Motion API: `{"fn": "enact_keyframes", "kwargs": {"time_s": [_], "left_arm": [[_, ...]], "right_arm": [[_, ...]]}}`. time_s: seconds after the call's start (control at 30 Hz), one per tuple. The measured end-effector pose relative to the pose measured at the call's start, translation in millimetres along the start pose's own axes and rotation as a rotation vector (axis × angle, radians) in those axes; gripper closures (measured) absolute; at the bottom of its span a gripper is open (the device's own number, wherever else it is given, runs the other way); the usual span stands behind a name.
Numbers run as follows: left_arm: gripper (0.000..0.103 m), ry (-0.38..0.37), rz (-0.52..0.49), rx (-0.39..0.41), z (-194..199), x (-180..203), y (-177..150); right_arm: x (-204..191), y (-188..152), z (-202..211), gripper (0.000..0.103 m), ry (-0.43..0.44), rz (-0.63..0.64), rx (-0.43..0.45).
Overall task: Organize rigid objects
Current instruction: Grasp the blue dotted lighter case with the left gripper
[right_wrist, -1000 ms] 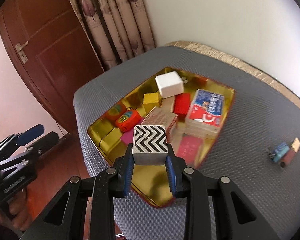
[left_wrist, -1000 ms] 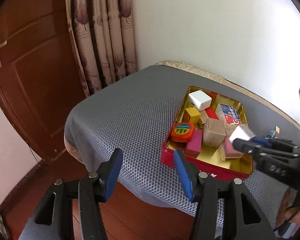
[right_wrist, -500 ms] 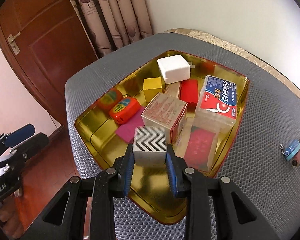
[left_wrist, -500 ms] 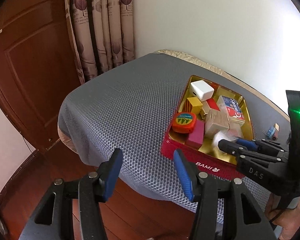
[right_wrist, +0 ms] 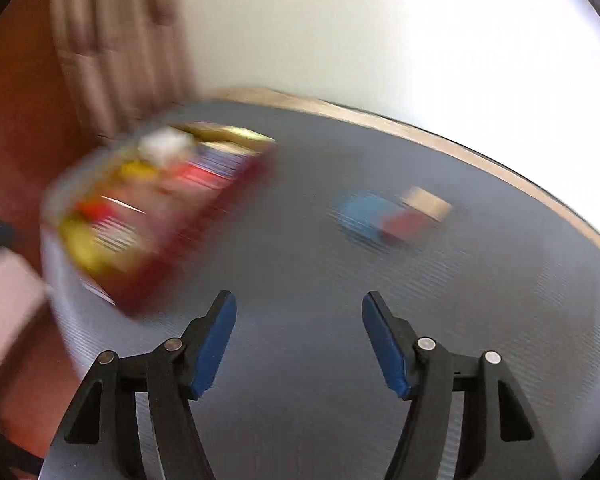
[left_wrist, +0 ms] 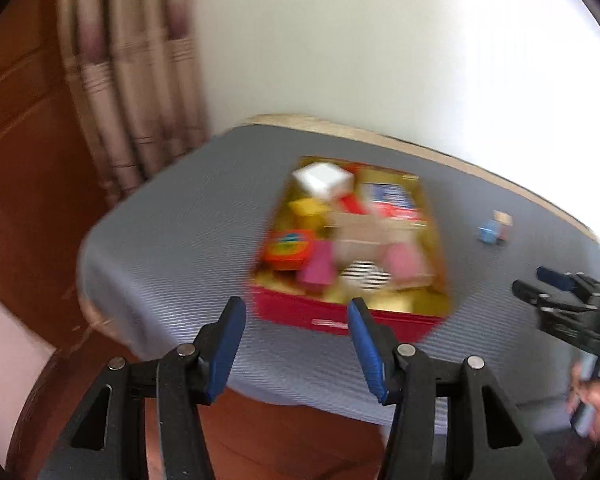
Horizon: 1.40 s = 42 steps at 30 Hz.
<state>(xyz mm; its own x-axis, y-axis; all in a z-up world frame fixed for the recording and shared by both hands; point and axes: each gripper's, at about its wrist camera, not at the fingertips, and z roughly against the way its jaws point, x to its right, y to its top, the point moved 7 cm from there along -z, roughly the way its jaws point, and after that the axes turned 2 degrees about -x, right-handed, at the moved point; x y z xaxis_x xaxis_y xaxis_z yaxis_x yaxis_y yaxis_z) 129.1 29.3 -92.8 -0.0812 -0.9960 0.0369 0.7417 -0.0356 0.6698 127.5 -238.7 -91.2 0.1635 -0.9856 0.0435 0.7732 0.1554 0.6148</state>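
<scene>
A red tin with a gold inside [left_wrist: 340, 320] sits on the grey table, holding several small objects. A black-and-white zigzag block [left_wrist: 366, 276] lies in its near part. My left gripper [left_wrist: 296, 344] is open and empty, just in front of the tin. My right gripper [right_wrist: 296, 344] is open and empty over the bare cloth, with the blurred tin [right_wrist: 172, 248] to its left; it also shows at the right edge of the left wrist view [left_wrist: 556, 292]. A small blue, red and tan cluster [right_wrist: 392, 214] lies on the cloth ahead of it, also seen in the left wrist view [left_wrist: 496, 230].
The grey mesh cloth [left_wrist: 188, 232] covers a table with a tan far edge against a white wall. A curtain [left_wrist: 132, 80] and a brown wooden door [left_wrist: 20, 120] stand at the left. Both views are motion-blurred.
My right gripper let go of the zigzag block, which now lies in the tin, opened, and swung right toward the small cluster. My left gripper moved closer to the tin.
</scene>
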Motion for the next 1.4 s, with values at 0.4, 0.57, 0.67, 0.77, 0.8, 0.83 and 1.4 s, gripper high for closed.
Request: {"fn": "enact_keyframes", "kwargs": {"time_s": [0.4,0.57,0.67,0.77,0.8,0.83,1.4], "left_arm": [[0.049,-0.220,-0.345,0.018,-48.8,179.7,76.8],[0.049,-0.232,-0.425,-0.075,-116.2,233.4,91.5],[0.049,-0.223,-0.433,-0.143,-150.9,243.1,96.8],[0.049,-0.212,-0.396,-0.198,-175.5,242.0,100.7],[0.049,-0.217,-0.368,-0.211,-181.3,240.0,103.1],[0.049,-0.229,-0.343,-0.221,-185.0,238.5,104.7],[0.047,-0.318,-0.472,-0.315,-213.5,250.2,90.0]], "right_arm": [[159.6,-65.5,12.4,0.035,-0.167,-0.234,-0.001],[164.8,-67.5,18.4,0.029,-0.087,-0.257,0.030],[168.0,-68.1,21.9,0.028,-0.053,-0.279,0.049],[162.8,-67.7,23.2,0.027,-0.020,-0.275,0.056],[160.2,-68.1,23.7,0.026,-0.015,-0.273,0.059],[158.8,-68.7,24.3,0.024,-0.008,-0.271,0.063],[148.7,-65.9,17.0,0.018,0.025,-0.262,0.054]]}}
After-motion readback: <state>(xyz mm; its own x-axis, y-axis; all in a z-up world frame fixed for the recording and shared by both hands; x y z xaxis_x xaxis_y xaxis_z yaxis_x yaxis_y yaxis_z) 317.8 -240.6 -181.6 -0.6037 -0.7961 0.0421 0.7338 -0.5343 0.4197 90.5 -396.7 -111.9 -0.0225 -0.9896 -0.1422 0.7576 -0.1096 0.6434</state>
